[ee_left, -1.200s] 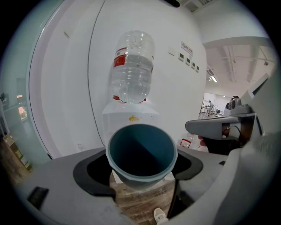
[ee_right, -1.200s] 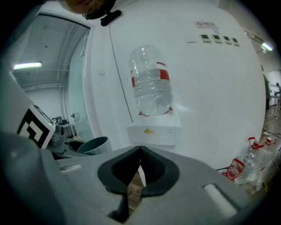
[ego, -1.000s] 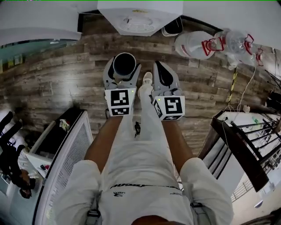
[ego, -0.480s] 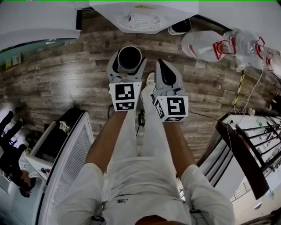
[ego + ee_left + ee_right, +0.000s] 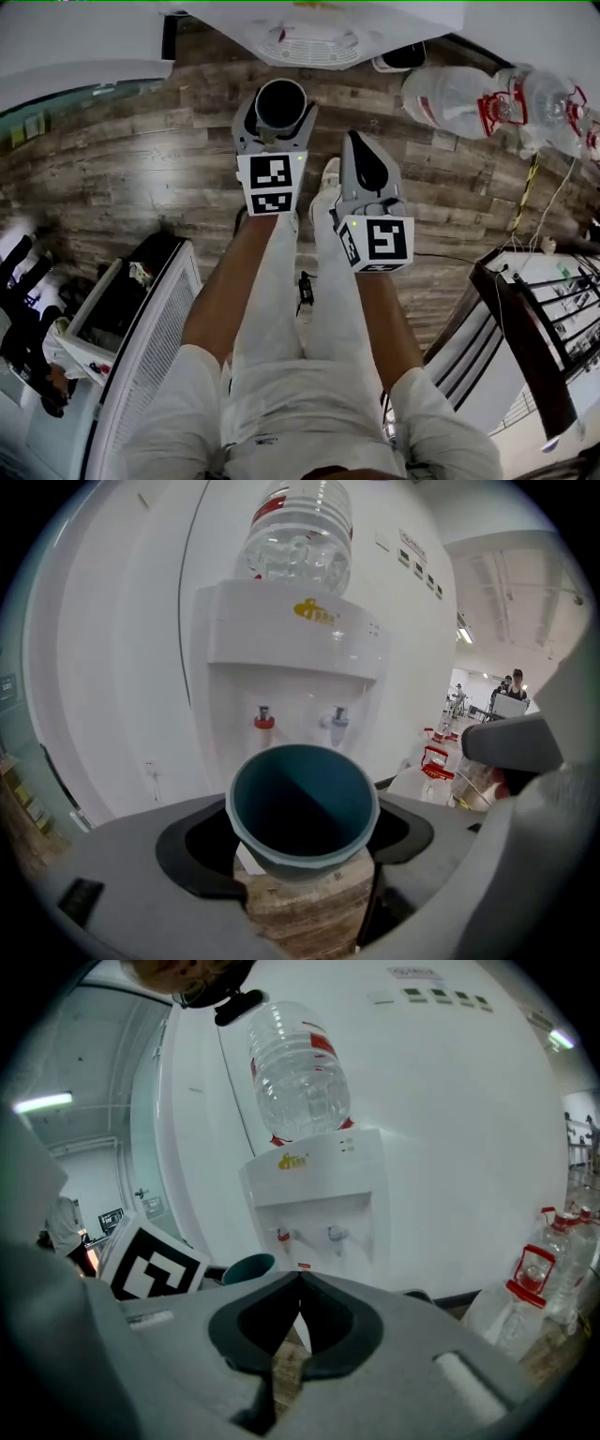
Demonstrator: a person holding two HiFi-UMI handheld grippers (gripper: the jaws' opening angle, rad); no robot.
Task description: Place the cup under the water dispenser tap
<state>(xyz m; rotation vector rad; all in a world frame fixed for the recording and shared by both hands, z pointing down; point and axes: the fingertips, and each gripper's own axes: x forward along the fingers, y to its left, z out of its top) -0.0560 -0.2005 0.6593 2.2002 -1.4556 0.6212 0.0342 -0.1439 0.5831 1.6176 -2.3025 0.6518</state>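
Note:
A teal cup (image 5: 302, 808) sits upright between the jaws of my left gripper (image 5: 279, 114), which is shut on it; the same cup (image 5: 281, 103) shows from above as a dark round mouth. Ahead stands a white water dispenser (image 5: 291, 658) with a red tap (image 5: 263, 721) and a grey tap (image 5: 337, 722) in its recess, the cup below and in front of them. My right gripper (image 5: 364, 169) is shut and holds nothing, hanging right of the cup. From the right gripper view the dispenser (image 5: 314, 1194) and the cup (image 5: 246, 1267) appear beyond the closed jaws.
Large water bottles (image 5: 487, 98) lie on the wood floor right of the dispenser. A dark metal rack (image 5: 534, 328) stands at the right, a white grilled unit (image 5: 150, 347) at the left. The person's legs fill the lower middle. People stand far off at the right in the left gripper view.
Both grippers and the cup have sunk lower, and the view has closed in on the dispenser. The left gripper now reaches further ahead than the right.

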